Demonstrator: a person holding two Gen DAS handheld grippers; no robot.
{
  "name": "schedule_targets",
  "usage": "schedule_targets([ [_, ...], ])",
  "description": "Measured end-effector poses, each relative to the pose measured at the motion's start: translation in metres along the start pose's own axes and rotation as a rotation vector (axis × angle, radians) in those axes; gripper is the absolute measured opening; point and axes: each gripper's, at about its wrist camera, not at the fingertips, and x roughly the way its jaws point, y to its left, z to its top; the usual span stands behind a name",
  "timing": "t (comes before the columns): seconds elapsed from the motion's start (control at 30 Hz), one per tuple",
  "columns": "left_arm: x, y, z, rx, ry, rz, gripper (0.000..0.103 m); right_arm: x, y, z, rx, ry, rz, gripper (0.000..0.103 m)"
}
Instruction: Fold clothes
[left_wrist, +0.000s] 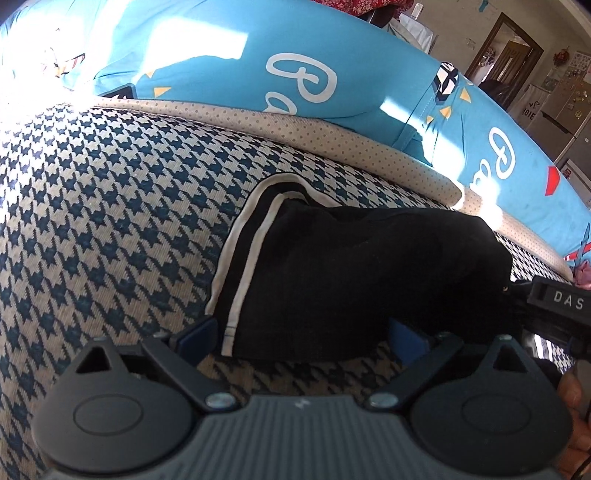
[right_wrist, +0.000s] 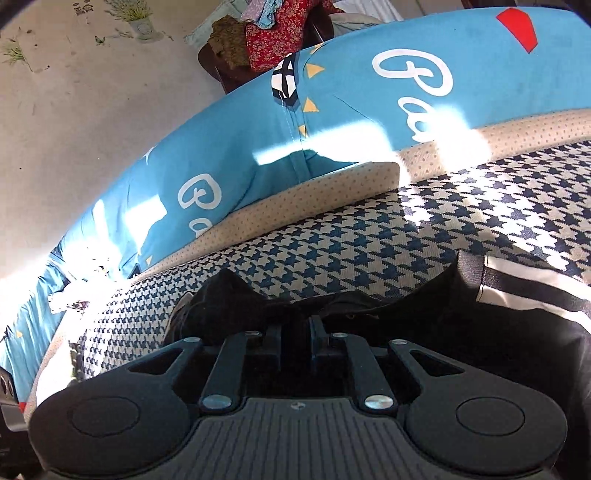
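Note:
A black garment with white side stripes (left_wrist: 332, 273) lies bunched on a houndstooth cover (left_wrist: 110, 206). My left gripper (left_wrist: 303, 332) is open wide just above the cover. Its blue fingertips (left_wrist: 195, 330) stand on either side of the garment's near end, the left one beside the striped edge. My right gripper (right_wrist: 297, 325) is shut on a fold of the black garment (right_wrist: 229, 302), with its striped part (right_wrist: 524, 291) bunched at the right. In the left wrist view, the right gripper (left_wrist: 554, 302) reaches in at the garment's far right end.
Blue cushions with white lettering (left_wrist: 303, 70) run along the back of the seat, over a beige dotted edge (left_wrist: 332, 136). A hand (left_wrist: 572, 398) shows at the right. A fridge (left_wrist: 561, 114) and a doorway (left_wrist: 506, 55) lie beyond. Patterned clothes (right_wrist: 273, 33) are piled behind the cushions.

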Motion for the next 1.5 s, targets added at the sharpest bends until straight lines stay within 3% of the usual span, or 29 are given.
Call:
schedule_targets([
  [0.13,0.014,-0.006,0.01,0.005,-0.014,0.021,0.103,0.005,-0.006,0.004,-0.007,0.006,-0.029,0.028],
  [0.23,0.02,-0.007,0.015,-0.003,-0.02,0.029,0.103,-0.001,-0.005,0.008,-0.004,0.012,-0.023,0.033],
  [0.53,0.027,-0.01,0.02,0.01,-0.027,0.034,0.103,-0.055,0.032,-0.003,-0.389,-0.101,-0.108,0.033],
  [0.73,0.029,-0.012,0.021,0.01,-0.032,0.043,0.103,-0.074,0.039,-0.031,-0.52,-0.012,-0.066,0.033],
  [0.97,0.031,-0.013,0.02,0.018,-0.035,0.051,0.103,-0.064,0.037,-0.064,-0.611,0.082,-0.103,0.033],
  [1.17,0.031,-0.013,0.021,0.021,-0.035,0.049,0.103,-0.056,0.047,-0.069,-0.654,0.076,-0.111,0.033],
  [1.37,0.03,-0.012,0.021,0.019,-0.031,0.044,0.103,-0.047,0.055,-0.079,-0.743,0.067,-0.18,0.046],
  [1.5,0.031,-0.013,0.02,0.019,-0.029,0.043,0.103,-0.038,0.053,-0.086,-0.791,0.073,-0.256,0.045],
])
